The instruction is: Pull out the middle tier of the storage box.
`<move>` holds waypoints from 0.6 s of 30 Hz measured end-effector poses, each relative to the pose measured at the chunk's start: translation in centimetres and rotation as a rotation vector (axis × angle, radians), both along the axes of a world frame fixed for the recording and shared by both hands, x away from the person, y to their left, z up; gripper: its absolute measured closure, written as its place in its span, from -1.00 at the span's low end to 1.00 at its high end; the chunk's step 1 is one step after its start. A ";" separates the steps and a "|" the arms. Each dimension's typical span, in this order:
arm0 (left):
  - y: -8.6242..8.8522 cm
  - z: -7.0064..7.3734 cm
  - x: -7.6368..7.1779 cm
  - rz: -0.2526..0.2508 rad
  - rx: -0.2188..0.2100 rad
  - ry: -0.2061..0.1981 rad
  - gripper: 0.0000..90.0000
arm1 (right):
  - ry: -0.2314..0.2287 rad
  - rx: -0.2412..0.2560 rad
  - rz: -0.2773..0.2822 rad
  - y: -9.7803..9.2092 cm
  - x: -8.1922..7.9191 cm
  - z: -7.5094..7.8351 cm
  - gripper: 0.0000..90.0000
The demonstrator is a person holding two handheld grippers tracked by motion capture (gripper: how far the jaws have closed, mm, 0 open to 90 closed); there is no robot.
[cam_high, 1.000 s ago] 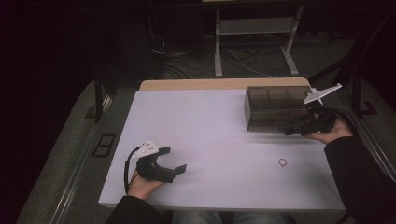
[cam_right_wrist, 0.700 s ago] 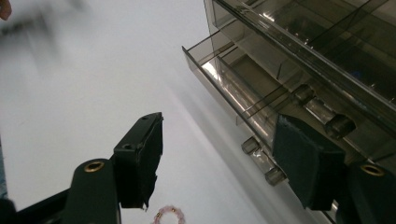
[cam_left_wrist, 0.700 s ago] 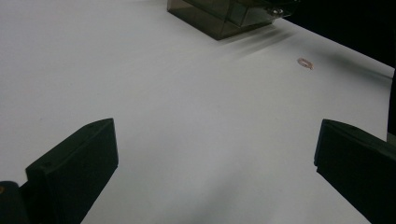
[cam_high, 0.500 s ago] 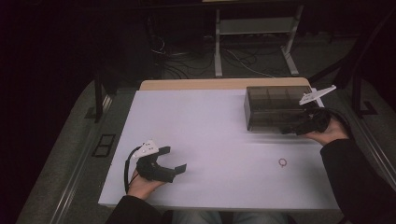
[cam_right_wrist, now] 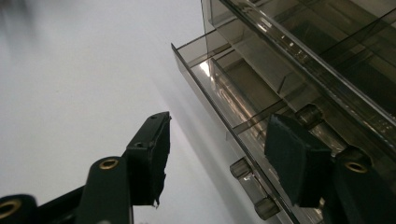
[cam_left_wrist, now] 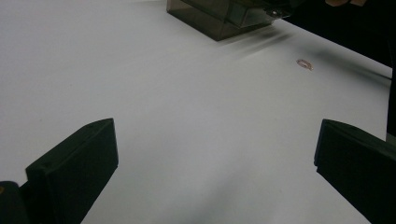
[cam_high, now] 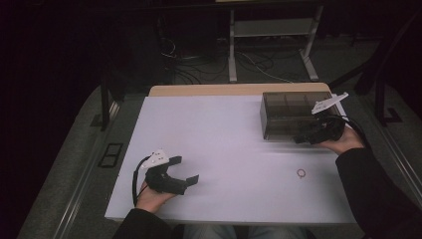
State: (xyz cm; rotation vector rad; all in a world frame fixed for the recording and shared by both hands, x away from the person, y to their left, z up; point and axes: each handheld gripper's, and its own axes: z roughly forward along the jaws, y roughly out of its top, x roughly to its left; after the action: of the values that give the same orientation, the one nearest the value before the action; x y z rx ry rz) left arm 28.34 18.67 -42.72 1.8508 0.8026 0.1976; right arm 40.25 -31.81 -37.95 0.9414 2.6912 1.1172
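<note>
Right gripper [cam_right_wrist: 215, 158] – you're spreading jaws around the drawer knob [cam_right_wrist: 247, 186], gripping nothing | left gripper [cam_high: 186, 169] idling wide open, empty

You have nothing to read here: no text, label, brand, number or sign stands on anything. The smoky drawer box [cam_high: 293, 117] at the upper right of the high view carries no lettering, nor does its front in the right gripper view. The white table [cam_high: 224, 144] is unmarked, and the small ring [cam_high: 300, 173] at lower right is too small to show any marking.
</note>
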 end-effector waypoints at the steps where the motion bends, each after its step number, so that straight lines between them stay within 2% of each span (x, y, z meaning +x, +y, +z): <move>1: 0.0 0.0 0.0 0.000 0.000 0.000 -1.00 | -0.005 -0.005 0.003 0.0 0.0 -0.1 -0.09; 5: 0.0 0.0 0.0 0.003 -0.002 -0.005 -1.00 | -0.016 -0.016 0.014 0.1 0.1 -0.5 -0.02; 9: 0.0 0.0 0.0 0.006 -0.002 -0.007 -1.00 | -0.002 -0.036 0.023 0.3 0.4 -1.0 0.04; 13: 0.0 0.0 0.0 0.005 -0.006 -0.005 -1.00 | 0.020 -0.031 0.030 0.3 0.8 -1.6 0.13; 18: 0.1 0.0 0.0 0.002 -0.002 -0.005 -1.00 | 0.028 -0.015 0.042 0.1 1.2 -1.8 0.24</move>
State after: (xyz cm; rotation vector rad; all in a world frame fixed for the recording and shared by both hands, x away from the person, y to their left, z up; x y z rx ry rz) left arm 28.35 18.74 -42.69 1.8470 0.8010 0.2032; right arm 41.44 -31.70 -39.79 0.9085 2.7498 1.0983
